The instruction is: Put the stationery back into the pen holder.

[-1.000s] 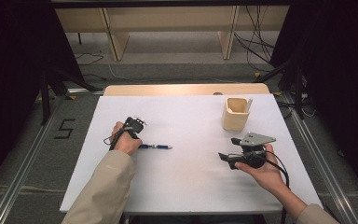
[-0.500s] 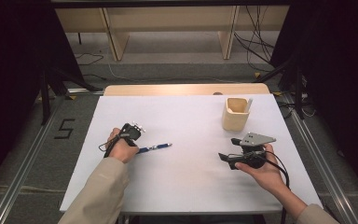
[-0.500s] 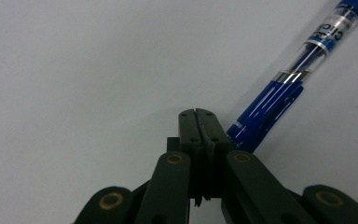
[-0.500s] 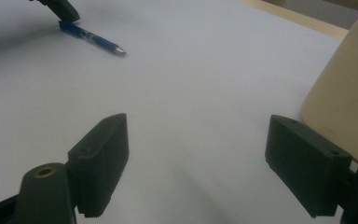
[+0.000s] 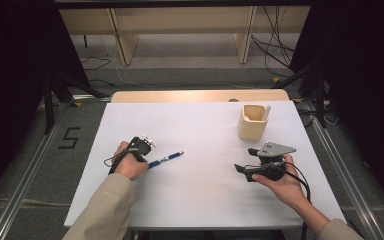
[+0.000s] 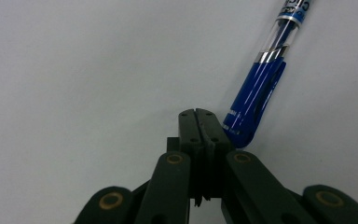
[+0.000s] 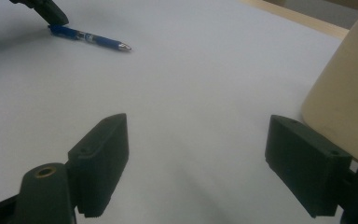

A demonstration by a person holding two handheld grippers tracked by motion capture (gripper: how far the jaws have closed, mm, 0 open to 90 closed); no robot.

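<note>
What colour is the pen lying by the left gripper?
Blue, with a clear section and a silver band; the pen shows best in the left gripper view.

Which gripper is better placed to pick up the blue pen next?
Left. The left gripper, jaws shut, sits right beside the pen; the right gripper is open but far off, beside the cup.
</note>
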